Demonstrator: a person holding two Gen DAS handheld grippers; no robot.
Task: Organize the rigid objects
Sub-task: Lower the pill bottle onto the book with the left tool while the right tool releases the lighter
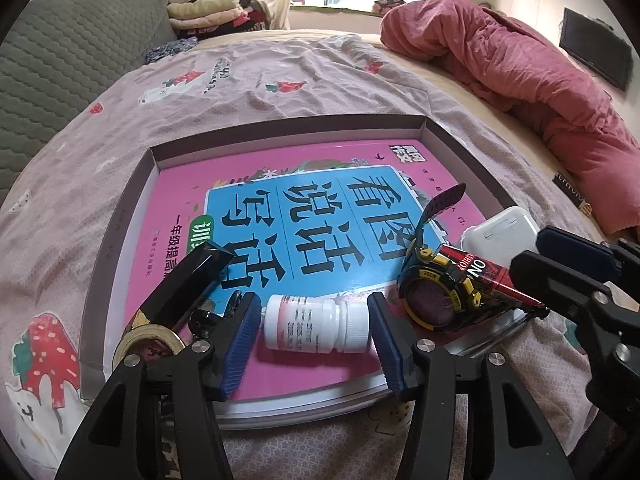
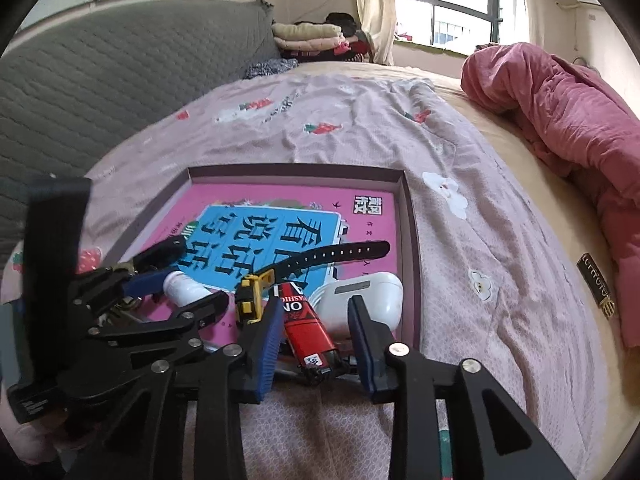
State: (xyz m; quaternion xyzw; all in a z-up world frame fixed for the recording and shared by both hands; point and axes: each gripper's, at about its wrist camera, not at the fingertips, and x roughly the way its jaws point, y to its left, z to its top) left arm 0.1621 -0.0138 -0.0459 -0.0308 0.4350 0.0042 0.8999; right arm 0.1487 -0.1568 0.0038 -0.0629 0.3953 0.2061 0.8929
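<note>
Your left gripper (image 1: pixel 316 336) has its blue ribbed fingers (image 1: pixel 240 344) spread wide on either side of the small white plastic pill bottle (image 1: pixel 316 328), not touching it. The bottle lies on its side with its long axis running across the gap from finger to finger, cap toward your right, so closing would press on its two ends.

Your right gripper (image 2: pixel 316 344) is likewise released, its fingers flanking the red and black lighter (image 2: pixel 306 332), whose long axis points straight ahead along the fingers; this hand looks better lined up for a grasp.

Both grippers are held low at the near edge of the pink and blue workbook (image 1: pixel 280 216), which lies inside a shallow mauve cardboard tray (image 1: pixel 280 126) on the bed. On the book, beside the lighter, sit a yellow and black wristwatch (image 1: pixel 436 296) and a white earbud case (image 1: pixel 502 236); left of the bottle lie a glossy black box (image 1: pixel 188 288) and a roll of tape (image 1: pixel 148 346).
</note>
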